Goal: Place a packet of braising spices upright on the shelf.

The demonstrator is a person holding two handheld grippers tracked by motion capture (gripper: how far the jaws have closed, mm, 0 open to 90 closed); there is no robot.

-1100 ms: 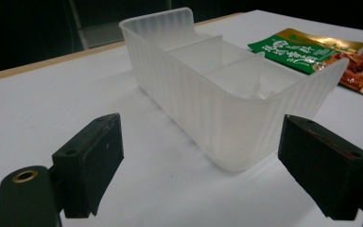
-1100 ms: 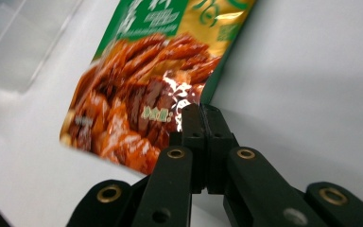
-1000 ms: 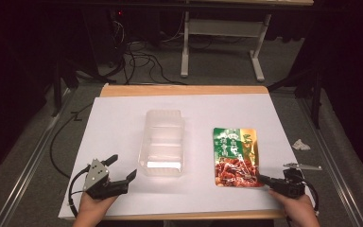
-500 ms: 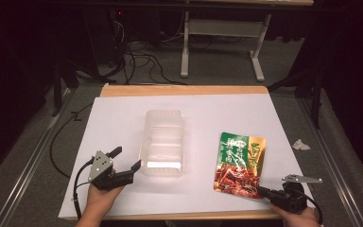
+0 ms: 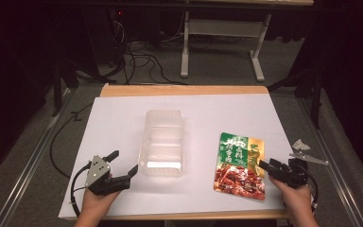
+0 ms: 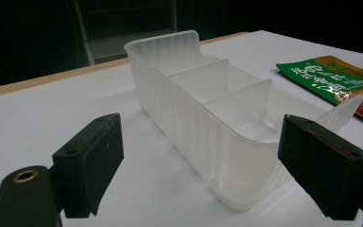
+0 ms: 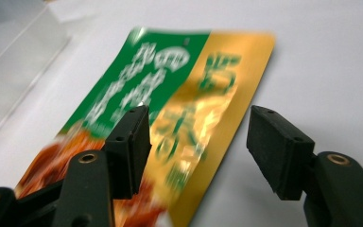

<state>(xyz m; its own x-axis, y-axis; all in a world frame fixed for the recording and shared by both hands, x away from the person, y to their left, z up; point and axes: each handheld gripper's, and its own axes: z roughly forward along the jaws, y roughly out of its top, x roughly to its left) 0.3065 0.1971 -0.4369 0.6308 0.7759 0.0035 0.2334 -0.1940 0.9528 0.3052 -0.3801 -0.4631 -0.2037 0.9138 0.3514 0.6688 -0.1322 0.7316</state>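
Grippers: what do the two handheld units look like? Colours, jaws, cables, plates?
Both are black. The left gripper carries a grey three-cornered plate on top, and a black cable loops from it. The right gripper has a thin grey plate too. Each has two blocky black jaws with small holes and brass-coloured rivets at the arm pivots. Forearms look bare; no sleeves in view.

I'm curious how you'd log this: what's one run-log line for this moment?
left gripper: jaws open by clear divided container | right gripper: jaws open over food pouch
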